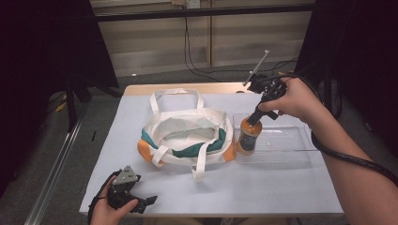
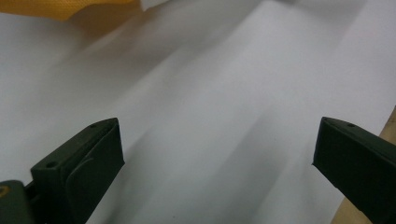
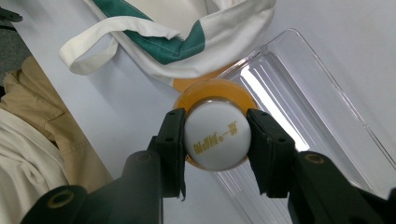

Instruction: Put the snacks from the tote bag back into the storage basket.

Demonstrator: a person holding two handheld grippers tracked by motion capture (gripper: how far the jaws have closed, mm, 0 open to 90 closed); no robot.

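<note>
Table [image 1: 281, 192], white sheet over a wooden top, is sitting on a grey floor [image 1: 98, 126]. Back wall [image 1: 155, 42], pale horizontal panels, is running behind it, with a black bar [image 1: 197, 11] crossing above and black cables [image 1: 187, 51] hanging down to the floor. Dark curtains [image 1: 42, 56] are closing off both sides. A metal rail [image 1: 56, 168] is lying along the floor at left. Lighting is looking even and soft.
</note>
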